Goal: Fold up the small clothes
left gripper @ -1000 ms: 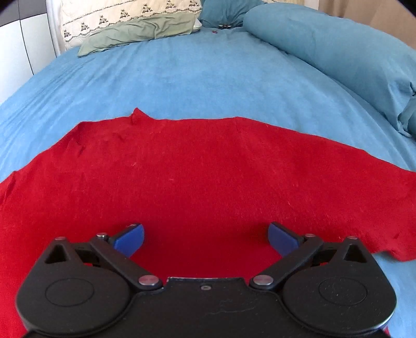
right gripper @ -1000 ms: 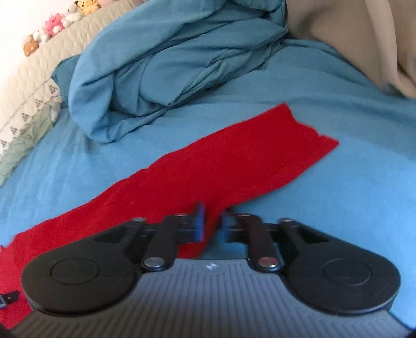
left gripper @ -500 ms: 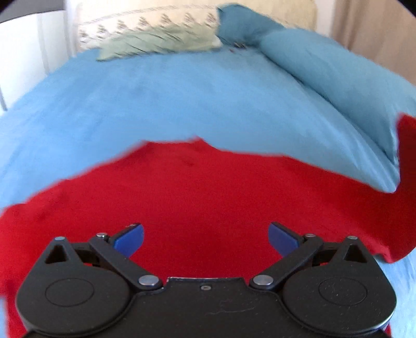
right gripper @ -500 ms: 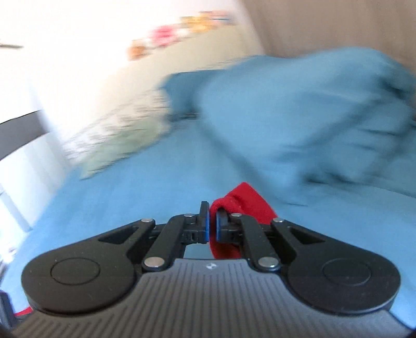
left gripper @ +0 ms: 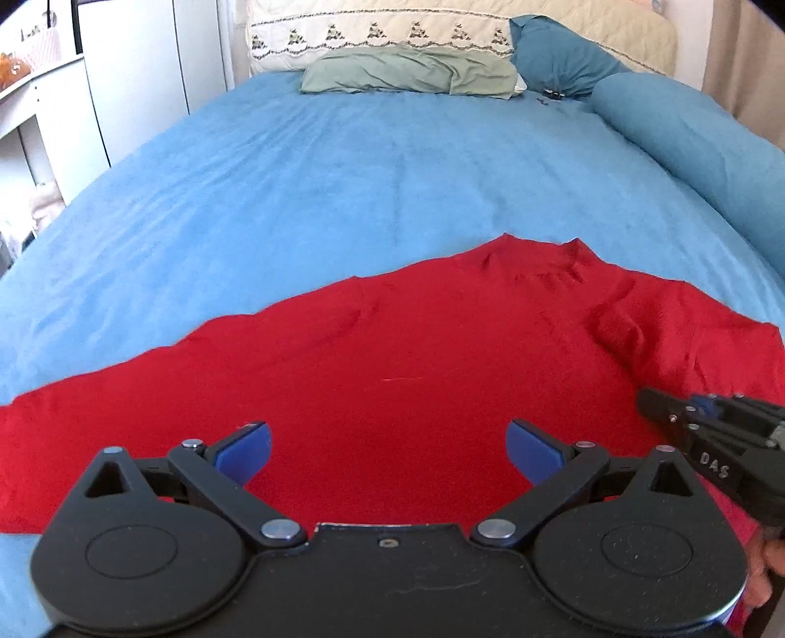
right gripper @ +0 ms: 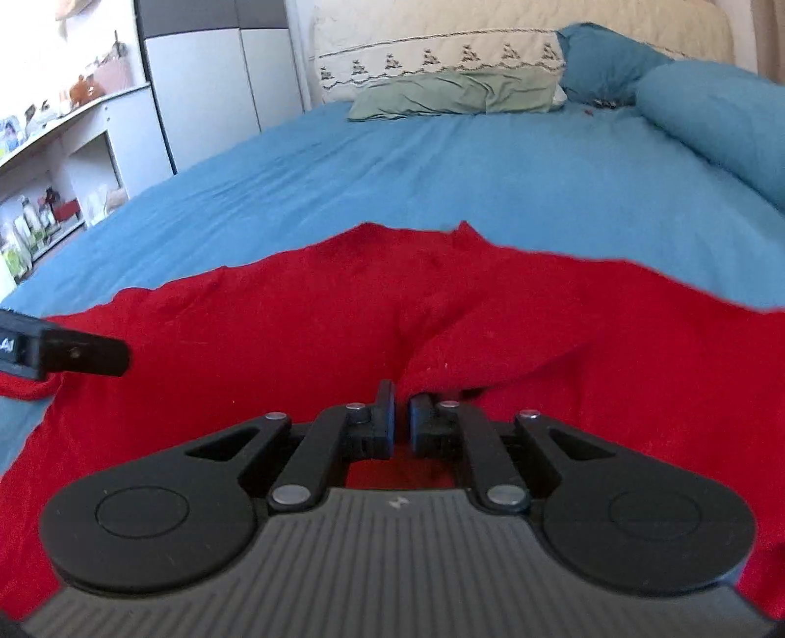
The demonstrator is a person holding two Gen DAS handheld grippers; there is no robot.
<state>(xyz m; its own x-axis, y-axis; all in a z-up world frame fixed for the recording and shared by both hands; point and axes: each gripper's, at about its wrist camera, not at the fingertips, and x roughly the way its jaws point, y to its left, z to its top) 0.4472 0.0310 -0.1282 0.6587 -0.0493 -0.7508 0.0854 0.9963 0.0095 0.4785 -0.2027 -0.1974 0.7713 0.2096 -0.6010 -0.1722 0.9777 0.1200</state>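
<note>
Blue bed (left gripper: 343,162), red garment (left gripper: 417,353), "DAS" on right hand-held gripper (left gripper: 696,412)

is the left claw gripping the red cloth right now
No, the left claw hangs wide open above the red cloth, its blue pads gripping nothing.

a bed with a blue sheet (left gripper: 343,162), pale headboard (left gripper: 588,29), white cabinets (right gripper: 206,73) at left, daylight.

Bed (left gripper: 343,162): blue cover. Near side: red garment (left gripper: 417,363) spread on the cover, right portion folded over itself. Far end: green pillow (left gripper: 407,73) against a cream embroidered pillow (left gripper: 373,34). Right side: rolled blue duvet (left gripper: 687,142)
</note>
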